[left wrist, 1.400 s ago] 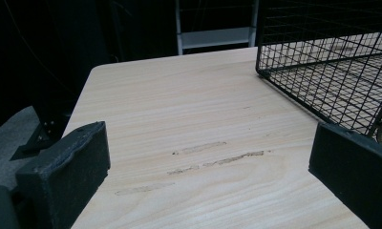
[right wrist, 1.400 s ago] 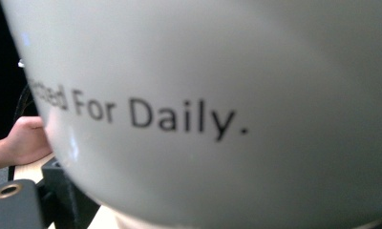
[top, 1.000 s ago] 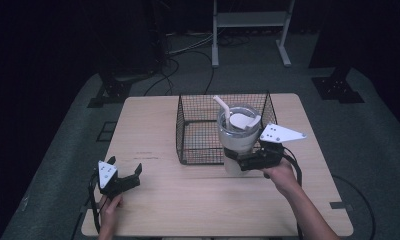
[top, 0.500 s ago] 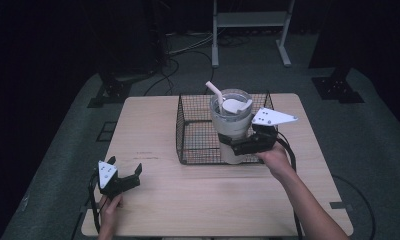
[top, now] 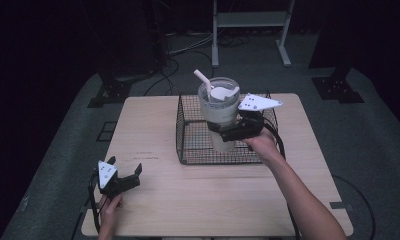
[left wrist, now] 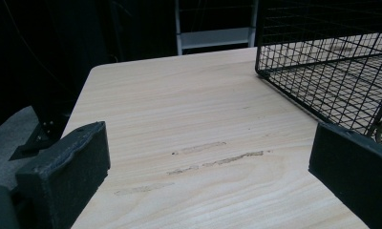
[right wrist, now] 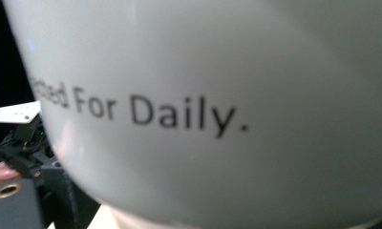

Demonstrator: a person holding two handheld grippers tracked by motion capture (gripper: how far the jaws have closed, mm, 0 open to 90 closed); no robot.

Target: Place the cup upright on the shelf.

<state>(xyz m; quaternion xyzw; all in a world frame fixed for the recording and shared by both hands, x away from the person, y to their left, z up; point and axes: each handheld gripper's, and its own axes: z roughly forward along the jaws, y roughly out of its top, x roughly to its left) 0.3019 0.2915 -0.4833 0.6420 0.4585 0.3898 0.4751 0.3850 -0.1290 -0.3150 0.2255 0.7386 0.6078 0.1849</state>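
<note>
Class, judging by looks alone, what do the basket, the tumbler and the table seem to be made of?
Basket: black wire, probably coated metal; open grid. Tumbler: smooth white body with printed lettering, plastic or coated metal, unclear. Table: pale wood or wood-look laminate; visible grain.

A dark studio-like lab: wooden table [top: 153,125] on grey mat [top: 78,150], floor cables [top: 183,47], metal stand [top: 250,22].

We see a pale wooden table [top: 188,200]; a black wire basket [top: 188,135] stands on its far middle, scuff marks [left wrist: 213,160] nearer us.
</note>
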